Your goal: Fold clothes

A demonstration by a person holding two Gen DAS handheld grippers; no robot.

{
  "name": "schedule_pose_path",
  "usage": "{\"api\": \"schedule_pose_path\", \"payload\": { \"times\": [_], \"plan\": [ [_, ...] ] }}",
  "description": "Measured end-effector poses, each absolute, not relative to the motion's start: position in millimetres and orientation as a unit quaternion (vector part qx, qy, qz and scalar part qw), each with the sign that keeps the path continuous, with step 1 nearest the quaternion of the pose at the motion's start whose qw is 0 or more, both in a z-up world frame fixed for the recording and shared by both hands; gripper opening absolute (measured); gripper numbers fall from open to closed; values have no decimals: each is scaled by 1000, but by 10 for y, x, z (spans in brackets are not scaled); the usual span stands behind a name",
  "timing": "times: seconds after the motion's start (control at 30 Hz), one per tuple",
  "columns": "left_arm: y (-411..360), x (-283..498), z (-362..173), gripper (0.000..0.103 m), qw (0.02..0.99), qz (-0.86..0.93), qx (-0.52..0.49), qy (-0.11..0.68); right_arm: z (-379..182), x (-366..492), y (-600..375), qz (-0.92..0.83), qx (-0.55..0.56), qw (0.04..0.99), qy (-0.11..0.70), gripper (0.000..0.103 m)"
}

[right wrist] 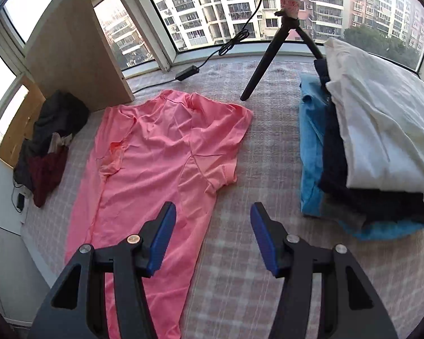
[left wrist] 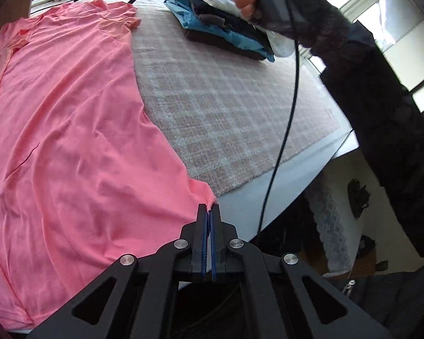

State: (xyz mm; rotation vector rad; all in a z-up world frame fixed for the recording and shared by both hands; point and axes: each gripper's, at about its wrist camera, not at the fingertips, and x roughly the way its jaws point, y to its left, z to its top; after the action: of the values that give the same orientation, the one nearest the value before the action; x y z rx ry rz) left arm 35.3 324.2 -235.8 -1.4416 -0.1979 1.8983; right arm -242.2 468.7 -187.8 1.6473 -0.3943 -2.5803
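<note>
pink t-shirt (left wrist: 70, 130) lies flat on checked blanket (left wrist: 226, 107). left gripper (left wrist: 210, 212) pinched on its bottom hem corner, right gripper (right wrist: 212, 212) jaws apart, empty, above shirt's right edge. grab sleeve side next, lift both evenly, fold toward middle.

Lying spread on the checked blanket (right wrist: 240, 268) — one pink shirt (right wrist: 161, 163). Sitting stacked at the right, one pile of folded clothes (right wrist: 367, 155), at least four layers showing: white, dark navy, grey, blue. Waiting heaped at the left — one pile of dark unfolded clothes (right wrist: 48, 152). Standing behind, one tripod (right wrist: 282, 42). Working here: two grippers, left gripper (left wrist: 210, 207) and right gripper (right wrist: 212, 226).
</note>
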Motion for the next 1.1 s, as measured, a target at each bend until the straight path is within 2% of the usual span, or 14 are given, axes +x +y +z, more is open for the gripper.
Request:
{"api": "schedule_pose_path", "payload": {
  "times": [0.13,0.27,0.6,0.9,0.93,1.0,1.03,1.1],
  "plan": [
    [3175,255,-2242,1,351,750,-554,-85,-2262,-2973,4782,-812,561,11,-164,54],
    [3169,187,-2135,1,345,756,-549,-88,-2369,-3361,4922,-810,559,-17,-179,54],
    [3135,57,-2214,1,335,753,-558,-102,-2551,-4076,4921,-809,574,-37,-125,54],
    [3109,31,-2257,1,334,750,-561,-107,-2717,-4146,4892,-804,580,-15,-125,55],
    [3104,32,-2254,1,335,750,-560,-106,-2717,-4145,4851,-806,580,-11,-116,52],
    [3103,31,-2247,1,336,750,-559,-109,-2727,-4153,4786,-804,584,-2,-110,29],
    [3096,34,-2244,1,337,750,-558,-111,-2729,-4160,4767,-802,587,-1,-110,5],
    [3065,36,-2233,1,343,750,-553,-123,-2718,-4167,4752,-799,589,4,-121,5]
  ]
}}
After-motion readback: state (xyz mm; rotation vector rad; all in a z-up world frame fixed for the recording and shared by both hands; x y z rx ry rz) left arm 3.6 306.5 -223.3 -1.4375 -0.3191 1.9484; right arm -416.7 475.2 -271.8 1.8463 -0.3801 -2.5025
